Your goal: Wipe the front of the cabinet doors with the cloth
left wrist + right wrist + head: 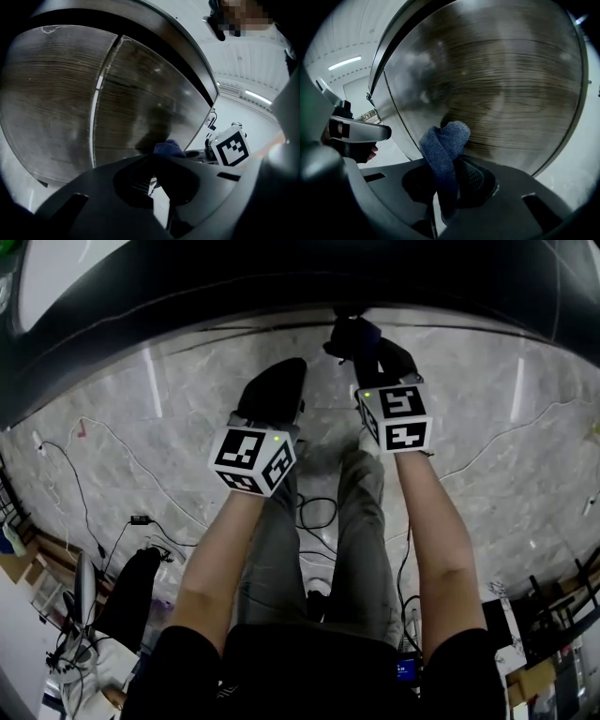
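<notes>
Left gripper (pixel 281 371): jaws drawn together with nothing between them, held near the floor in front of the cabinet, pointing toward the dark wood-grain cabinet doors (pixel 145 103). Its marker cube (pixel 251 457) sits at the near end, above the person's left forearm (pixel 220 549). In the left gripper view, two door panels meet at a pale vertical seam (pixel 97 93), and the gripper faces the right-hand panel.

Right gripper (pixel 364 338): jaws clenched on a bunched dark blue woven cloth (pixel 443 140). The cloth rises from between the jaws as a folded loop, and its rounded top lies close against the lower part of a wood-grain door front (pixel 511 84). Actual contact with the door cannot be confirmed. In the head view the cloth (pixel 354 332) is at the far tip of this gripper, at the base of the cabinet and just right of the left gripper. The right marker cube (pixel 398 416) sits above the right forearm (pixel 441 540).

Beneath both grippers is a grey marble-patterned tile floor (pixel 487 456), with black cables (pixel 319 512) lying near the person's grey trousers (pixel 361 549).
</notes>
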### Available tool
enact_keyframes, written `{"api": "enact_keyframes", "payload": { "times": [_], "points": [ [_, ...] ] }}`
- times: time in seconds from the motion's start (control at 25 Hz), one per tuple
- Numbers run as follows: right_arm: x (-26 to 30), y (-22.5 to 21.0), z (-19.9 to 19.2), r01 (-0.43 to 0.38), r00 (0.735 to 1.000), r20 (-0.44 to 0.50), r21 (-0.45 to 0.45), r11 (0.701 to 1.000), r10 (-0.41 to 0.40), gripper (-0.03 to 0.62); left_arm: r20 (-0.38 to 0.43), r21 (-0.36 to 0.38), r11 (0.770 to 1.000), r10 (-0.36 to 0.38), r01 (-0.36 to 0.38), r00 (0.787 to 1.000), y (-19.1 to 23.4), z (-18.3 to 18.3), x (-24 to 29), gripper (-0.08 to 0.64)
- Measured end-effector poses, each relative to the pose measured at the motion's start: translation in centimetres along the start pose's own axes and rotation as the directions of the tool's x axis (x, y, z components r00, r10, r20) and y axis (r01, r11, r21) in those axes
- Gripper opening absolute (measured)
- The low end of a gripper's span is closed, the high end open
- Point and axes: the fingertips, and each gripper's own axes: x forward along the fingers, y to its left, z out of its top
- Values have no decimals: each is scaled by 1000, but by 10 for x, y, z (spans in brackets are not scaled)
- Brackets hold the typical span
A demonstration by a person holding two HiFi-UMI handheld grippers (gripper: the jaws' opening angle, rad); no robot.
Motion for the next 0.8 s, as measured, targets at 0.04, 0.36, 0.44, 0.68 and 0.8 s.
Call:
{"api": "enact_keyframes", "payload": {
  "times": [0.04,0.36,0.44,0.68,0.8],
  "points": [
    [-4,-8,-1,9,1000,2,5,1000,-9,71,-4,5,1000,-11,12,1000,-6,0,4,9],
    [-49,-88,-15,84,996,21,54,995,-85,71,-23,21,997,-69,69,997,-74,0,45,9],
    [-55,-101,-18,97,995,23,64,993,-99,71,-32,32,996,-87,88,996,-85,-1,53,9],
    [-77,-136,-25,127,991,24,102,987,-130,71,-40,40,993,-108,109,993,-114,-1,67,9],
    [-81,-148,-31,129,991,26,113,985,-133,71,-45,37,992,-118,119,992,-123,-6,78,9]
  ]
}}
